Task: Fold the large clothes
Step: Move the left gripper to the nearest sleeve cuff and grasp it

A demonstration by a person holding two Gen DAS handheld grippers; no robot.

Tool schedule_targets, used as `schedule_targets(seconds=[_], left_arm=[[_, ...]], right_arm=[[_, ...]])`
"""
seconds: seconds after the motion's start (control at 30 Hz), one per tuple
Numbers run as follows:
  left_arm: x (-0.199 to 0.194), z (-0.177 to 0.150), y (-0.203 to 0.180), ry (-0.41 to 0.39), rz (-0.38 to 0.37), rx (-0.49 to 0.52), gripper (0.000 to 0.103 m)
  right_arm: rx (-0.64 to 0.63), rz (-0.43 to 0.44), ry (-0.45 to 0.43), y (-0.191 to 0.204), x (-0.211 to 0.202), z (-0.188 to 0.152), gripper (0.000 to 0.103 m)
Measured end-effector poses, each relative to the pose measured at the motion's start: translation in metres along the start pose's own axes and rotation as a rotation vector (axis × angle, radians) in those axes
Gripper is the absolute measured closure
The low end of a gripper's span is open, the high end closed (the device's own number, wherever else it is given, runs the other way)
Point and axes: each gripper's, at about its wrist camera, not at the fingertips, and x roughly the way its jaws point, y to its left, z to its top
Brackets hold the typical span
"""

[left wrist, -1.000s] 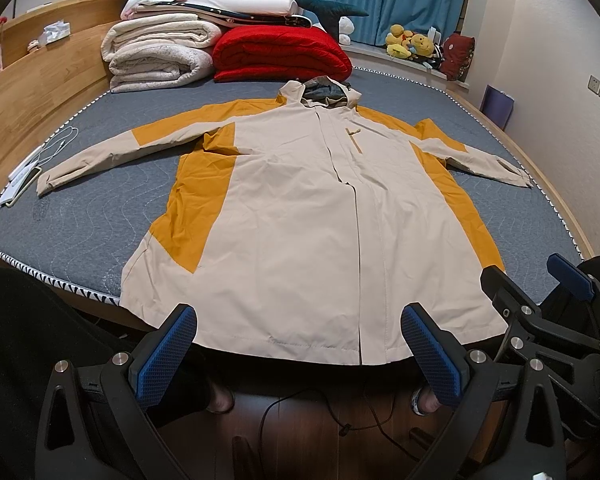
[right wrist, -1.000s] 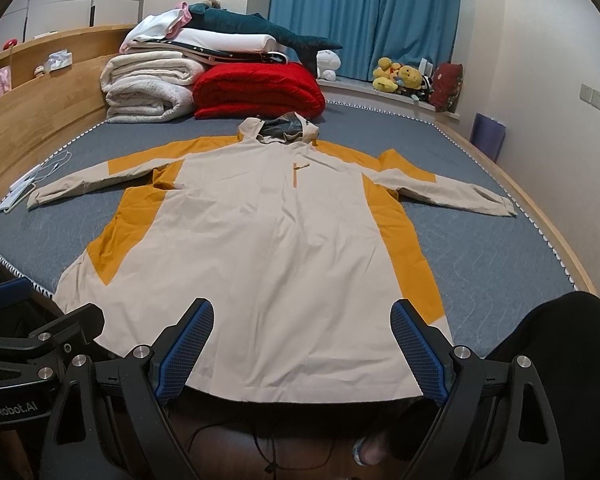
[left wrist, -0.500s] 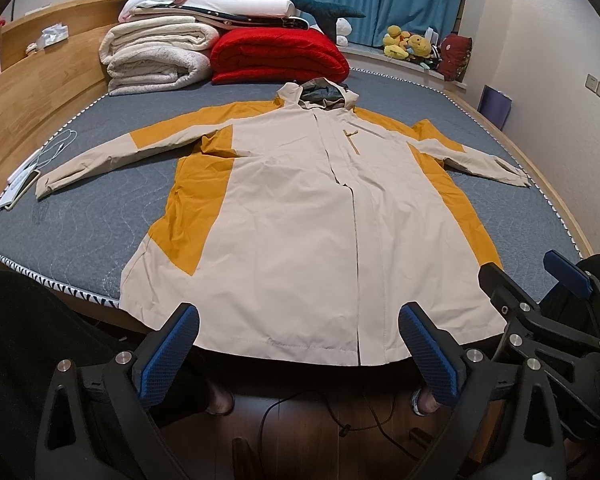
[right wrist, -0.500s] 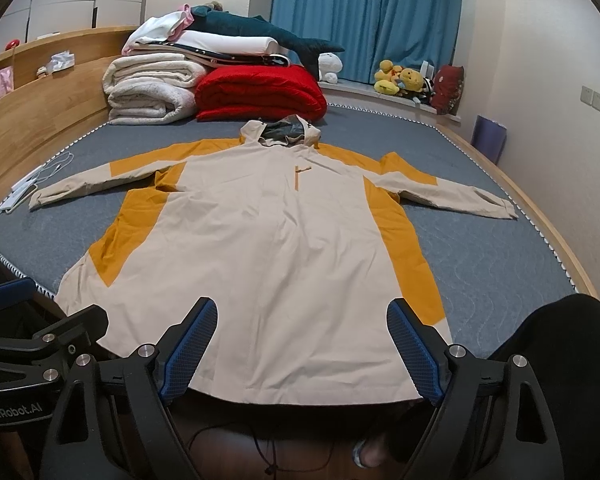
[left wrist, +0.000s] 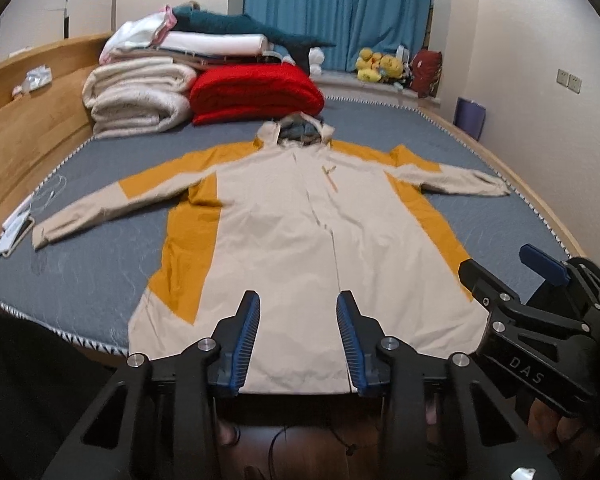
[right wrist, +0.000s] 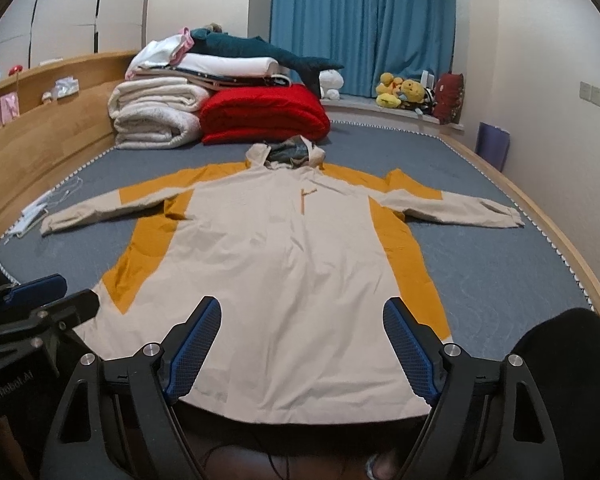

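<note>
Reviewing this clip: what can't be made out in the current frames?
- Jacket hem: in the left wrist view, partly hidden behind the left gripper.
- Same hem, right wrist view: its corners are hidden behind the right gripper.
- Small items on the headboard shelf: too small to identify.
- Floor below the bed: dark, blocked by both grippers.

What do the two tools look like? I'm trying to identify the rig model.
Both are matte black skeletal frames with triangular cut-outs and silver bolt heads. The left tool and right tool each carry two blue fingers with a fine gridded texture. The right one's body reads "DAS" in the left view; the other's reads "GenRobot.AI". No cables or sleeves visible.
</note>
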Motion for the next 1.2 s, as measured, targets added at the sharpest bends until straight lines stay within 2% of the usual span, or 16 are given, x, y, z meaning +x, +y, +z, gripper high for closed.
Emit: schedule_targets(seconds=[0.2,0.3,0.4,0.63,0.7,0.73,0.8,0.83,0.9,0.97,1.07,1.13,1.2], left_arm=[[0.001,0.016,0.014,-0.043,0.000,-0.007,0.066],[0.016,0.027,0.025,-0.060,0.011,0.020,0.066],[0.035,0.047,0.042,-0.051,-0.013,-0.002,0.071],[0.085,0.109,0.083,-0.115,0.040,0.021,0.072],[0.108,0.124,0.099,-0.103,0.050,0.013,0.077],[0.122,0.131,0.107,-0.087,0.054,0.005,0.083],[0.144,0.140,0.121,-0.058,0.036,-0.017,0.088],[0.160,0.146,0.131,-0.037,0.032,-0.035,0.088],[0.182,0.154,0.148,-0.013,0.037,-0.056,0.089],[0.202,0.161,0.169,0.008,0.043,-0.101,0.089],[0.230,0.167,0.204,0.033,0.099,-0.149,0.089],[0.248,0.165,0.231,0.048,0.141,-0.175,0.089],[0.260,0.156,0.257,0.070,0.151,-0.215,0.088]], right_arm=[[0.013,-0.004,-0.038,-0.012,-0.004,0.018,0.020],[0.007,-0.009,-0.059,-0.020,0.000,0.039,0.020],[-0.009,-0.011,-0.084,-0.029,0.010,0.061,0.020],[-0.024,-0.004,-0.102,-0.043,0.056,0.129,0.020],[-0.031,0.003,-0.092,-0.043,0.072,0.144,0.020],[-0.032,0.009,-0.085,-0.044,0.083,0.153,0.020],[-0.041,0.033,-0.050,-0.042,0.104,0.164,0.021],[-0.039,0.058,-0.027,-0.042,0.116,0.169,0.023],[-0.021,0.088,0.015,-0.042,0.140,0.178,0.035],[-0.011,0.112,0.045,-0.041,0.165,0.189,0.037],[-0.008,0.136,0.048,-0.037,0.192,0.205,0.038],[-0.015,0.148,0.030,-0.031,0.209,0.220,0.038],[-0.036,0.156,-0.004,-0.024,0.219,0.232,0.038]])
